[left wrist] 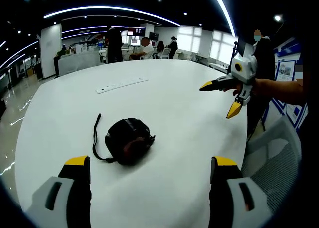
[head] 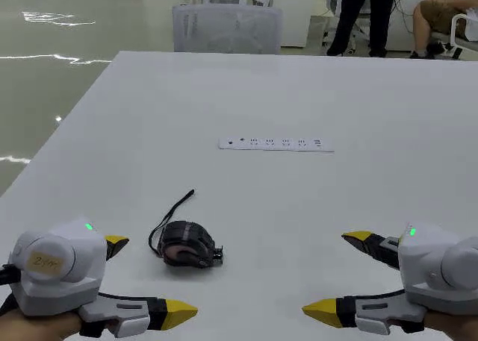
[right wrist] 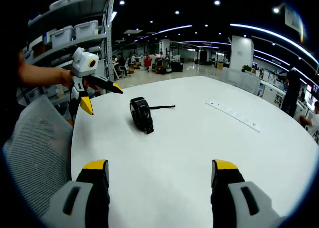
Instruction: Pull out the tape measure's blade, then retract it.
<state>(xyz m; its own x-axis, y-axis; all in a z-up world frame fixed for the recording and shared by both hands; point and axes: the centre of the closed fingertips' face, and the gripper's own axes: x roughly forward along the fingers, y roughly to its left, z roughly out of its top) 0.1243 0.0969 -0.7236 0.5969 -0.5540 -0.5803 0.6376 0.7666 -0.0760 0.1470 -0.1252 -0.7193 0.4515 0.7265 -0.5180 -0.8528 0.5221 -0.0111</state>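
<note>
You carry one marking: a yellow sticker [head: 46, 262] on the rounded rear housing of your left gripper [head: 153, 275], seen in the head view. It bears handwriting. The first character looks like a 2, and the rest cannot be made out. The power strip [head: 275, 143] on the table shows small marks along its face, too small to read. Blue wall panels [left wrist: 286, 68] in the left gripper view are blurred past reading.

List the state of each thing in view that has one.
tape measure: blade retracted, strap slack, not held
left gripper: open, empty, apart from the tape measure
right gripper: open, empty
power strip: lying flat, nothing plugged in
</note>
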